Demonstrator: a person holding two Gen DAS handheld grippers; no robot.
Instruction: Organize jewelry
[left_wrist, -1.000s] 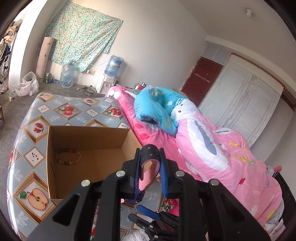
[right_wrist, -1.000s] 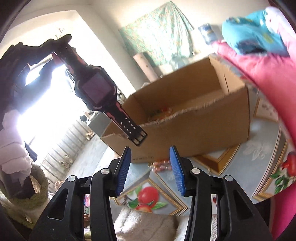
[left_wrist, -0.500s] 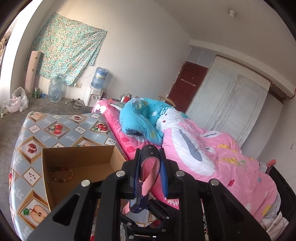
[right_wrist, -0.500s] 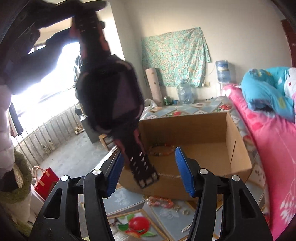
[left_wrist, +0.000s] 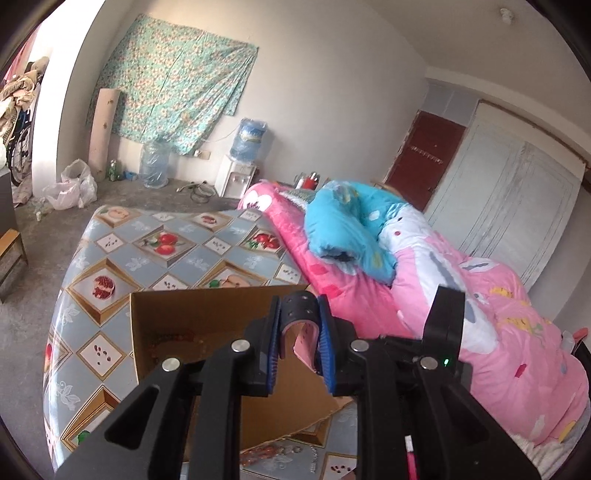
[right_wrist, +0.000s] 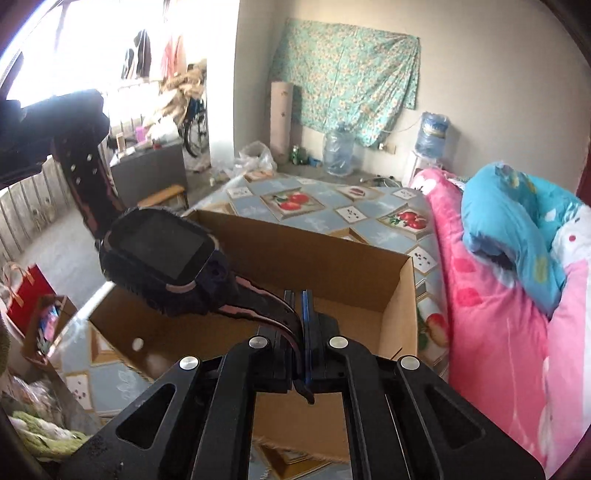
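Note:
A black smartwatch with a pink-lined strap hangs over an open cardboard box. My right gripper is shut on the watch's lower strap end. The upper strap runs up to the dark left gripper at the top left of the right wrist view. In the left wrist view my left gripper is shut on a folded loop of that strap, above the box. A bead bracelet lies on the box floor.
The box stands on a fruit-patterned cover. Loose beads lie in front of the box. A pink quilt and a blue pillow are heaped to the right. A red bag sits on the floor at left.
The right gripper's jaws were apart below the dangling strap; they have closed on its lower end. The watch now lies tilted close before the right camera. The left view has shifted over the box.

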